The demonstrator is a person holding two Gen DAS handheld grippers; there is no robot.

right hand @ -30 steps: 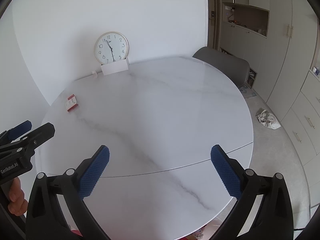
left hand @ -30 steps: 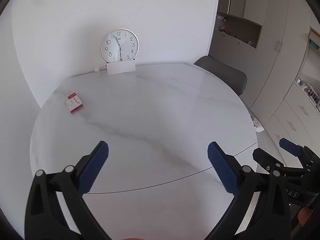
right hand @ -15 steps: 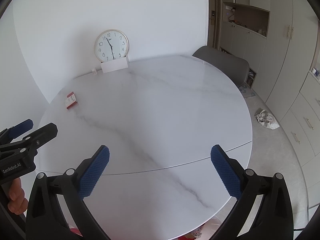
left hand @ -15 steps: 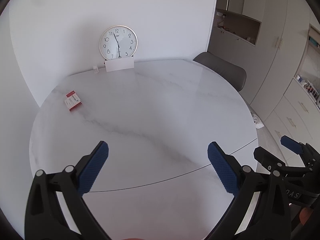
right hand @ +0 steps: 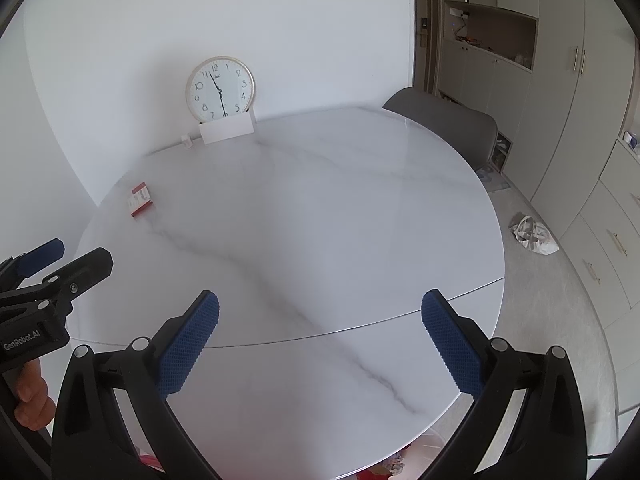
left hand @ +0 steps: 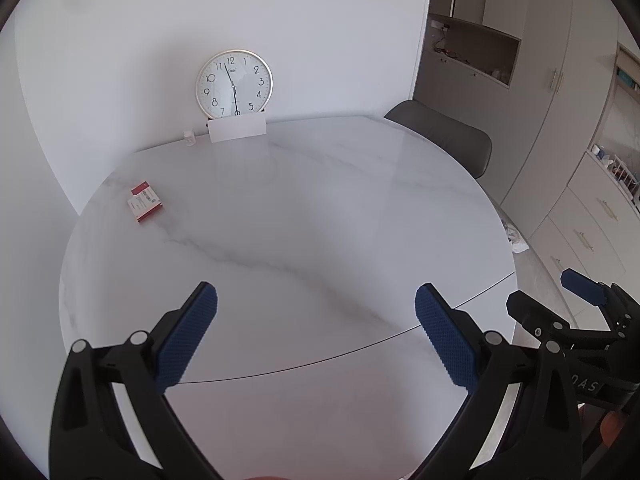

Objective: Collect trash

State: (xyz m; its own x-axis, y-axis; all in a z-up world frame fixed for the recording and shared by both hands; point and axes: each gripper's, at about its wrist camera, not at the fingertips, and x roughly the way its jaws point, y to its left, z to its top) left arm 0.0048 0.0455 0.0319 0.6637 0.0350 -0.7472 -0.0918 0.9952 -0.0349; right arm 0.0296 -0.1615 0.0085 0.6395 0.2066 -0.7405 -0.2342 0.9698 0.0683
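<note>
Both tools gape wide and empty; the red-and-white box [left hand: 145, 202] lies by the surface's [left hand: 320, 200] far left edge, nearer the left tool [left hand: 316, 312], long axis running diagonally

Bright, even daylight w/ soft glare across the white marble table [left hand: 320, 208]. Faint shadows only. Strong fisheye bending & dark vignette at edges; centre sharp, corners blurred.
</note>
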